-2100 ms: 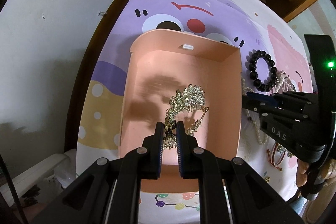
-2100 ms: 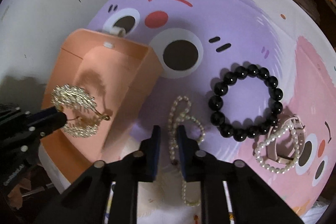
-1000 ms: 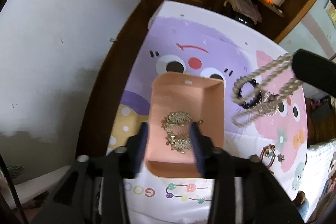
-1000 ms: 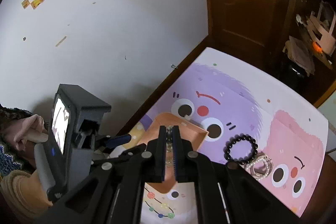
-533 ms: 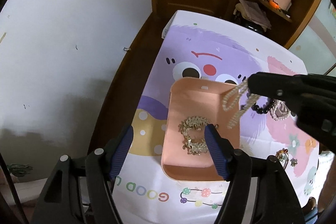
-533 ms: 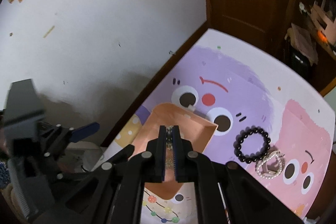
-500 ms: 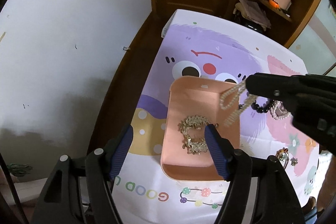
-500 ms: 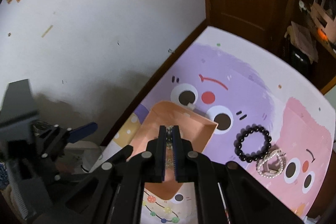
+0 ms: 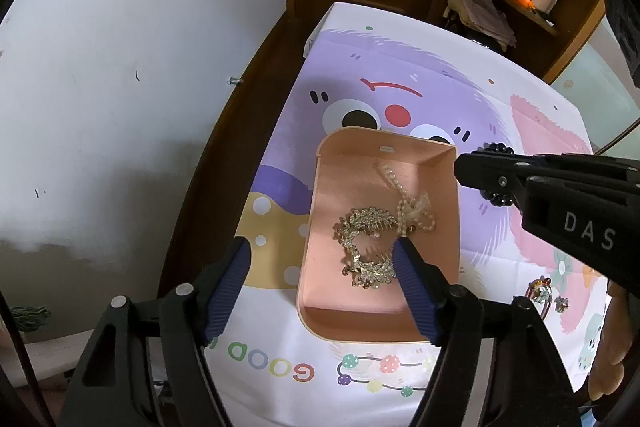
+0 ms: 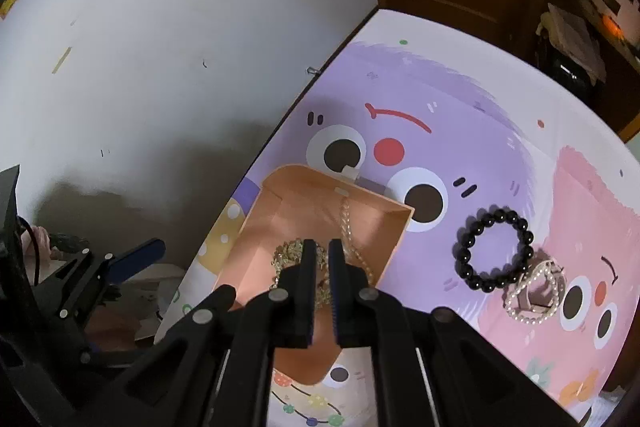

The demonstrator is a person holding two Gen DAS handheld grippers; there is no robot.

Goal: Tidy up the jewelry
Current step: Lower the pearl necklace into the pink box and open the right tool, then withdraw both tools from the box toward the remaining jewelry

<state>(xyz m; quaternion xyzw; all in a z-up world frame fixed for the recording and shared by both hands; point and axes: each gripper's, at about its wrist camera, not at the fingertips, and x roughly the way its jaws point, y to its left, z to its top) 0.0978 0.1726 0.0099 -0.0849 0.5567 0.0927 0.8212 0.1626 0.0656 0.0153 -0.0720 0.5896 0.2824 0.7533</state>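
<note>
The left claw (image 9: 320, 259) is hanging over the pink box (image 9: 452, 227) with its jaws spread wide and nothing between them — they have just been opening. The gold leaf hair comb (image 9: 362, 247) is lying on the box floor, and the pearl necklace (image 9: 408, 199) is resting beside it, touching its upper edge. The right claw (image 10: 319, 255) is hovering above the same box, jaws nearly closed (whether they are pinching the necklace cannot be told). The black bead bracelet (image 10: 494, 251) is lying on the worktop (image 10: 460, 95), right of the box.
</note>
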